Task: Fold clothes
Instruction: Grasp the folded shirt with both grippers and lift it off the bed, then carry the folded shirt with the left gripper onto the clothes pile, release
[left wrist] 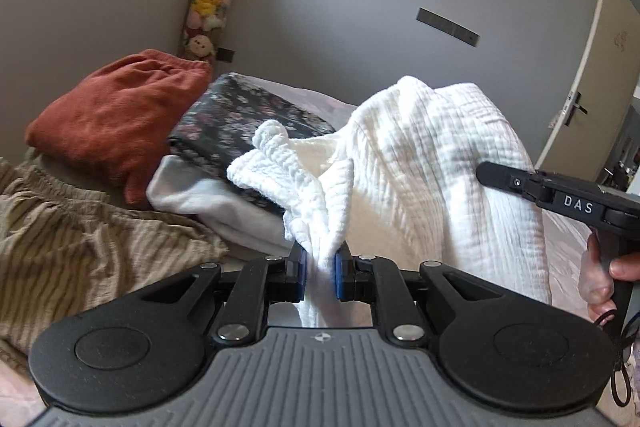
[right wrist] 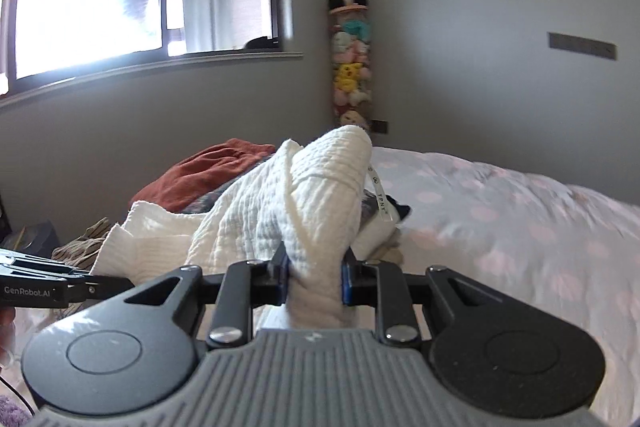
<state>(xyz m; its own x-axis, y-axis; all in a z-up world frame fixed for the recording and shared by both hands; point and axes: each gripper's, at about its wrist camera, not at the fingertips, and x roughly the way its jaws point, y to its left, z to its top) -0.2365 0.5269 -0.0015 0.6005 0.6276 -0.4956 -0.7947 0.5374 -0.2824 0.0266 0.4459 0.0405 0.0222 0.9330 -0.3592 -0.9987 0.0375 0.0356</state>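
I hold the white garment [left wrist: 432, 163] up above the bed [right wrist: 520, 219], stretched between my two tools. Its long axis runs from my left tool [left wrist: 320, 269] across to my right tool [right wrist: 314, 273], and the loose cloth hangs down between them. My left tool pinches a thin bunched edge between its blue pads. My right tool grips a thicker folded part, where a small label hangs. Both tools point a little downward toward the far wall. Folded clothes [left wrist: 120, 123] lie stacked at the bed's far left corner.
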